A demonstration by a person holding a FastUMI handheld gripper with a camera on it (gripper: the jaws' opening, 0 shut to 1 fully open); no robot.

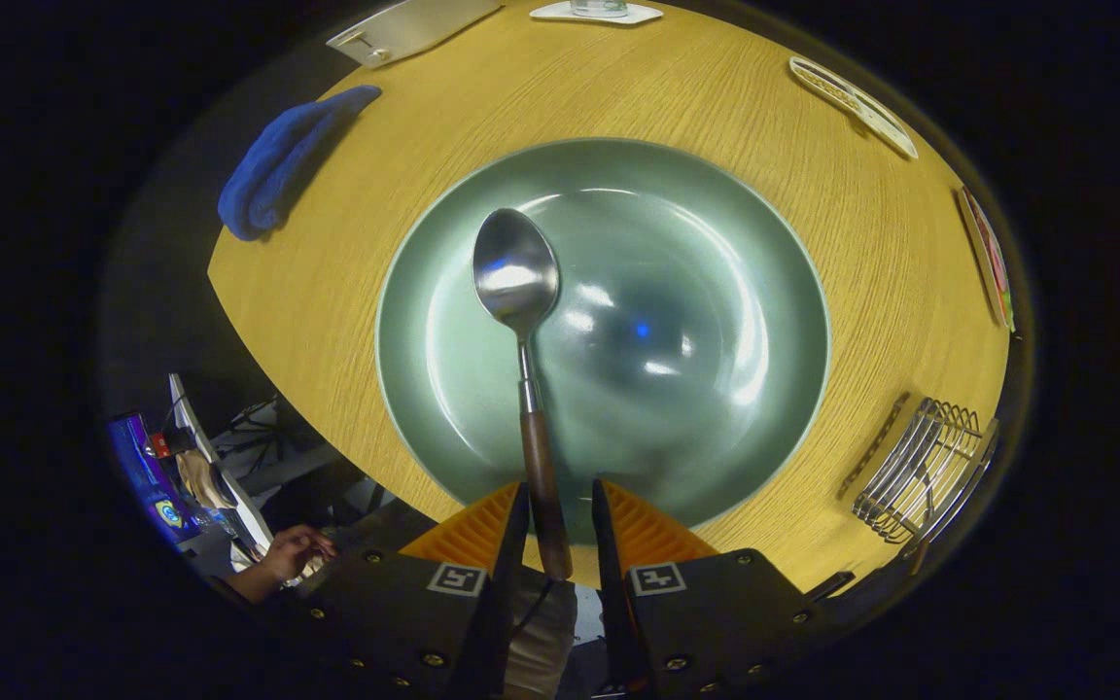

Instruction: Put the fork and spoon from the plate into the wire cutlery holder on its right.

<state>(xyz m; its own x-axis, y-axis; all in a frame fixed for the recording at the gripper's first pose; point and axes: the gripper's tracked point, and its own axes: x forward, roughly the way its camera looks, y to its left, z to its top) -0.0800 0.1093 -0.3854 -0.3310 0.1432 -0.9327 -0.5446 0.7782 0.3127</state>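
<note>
Gripper (560, 506) jaws apart, brown wooden handle of steel spoon (526, 340) between fingers, untouched by right one. Spoon light, stiff, bowl slippery; grip wood handle. Wire cutlery holder (925, 472) near right of grey-green plate (609, 194).

Blk gripper (560, 515), orange ribbed jaws, screws

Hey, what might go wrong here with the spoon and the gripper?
The gripper has only the tip of the wooden-handled metal spoon between its fingers; I can't tell whether both press on it. The long spoon might tilt or slip onto the round grey-green plate. The wire cutlery holder sits off right, so swinging there could loosen it.
</note>
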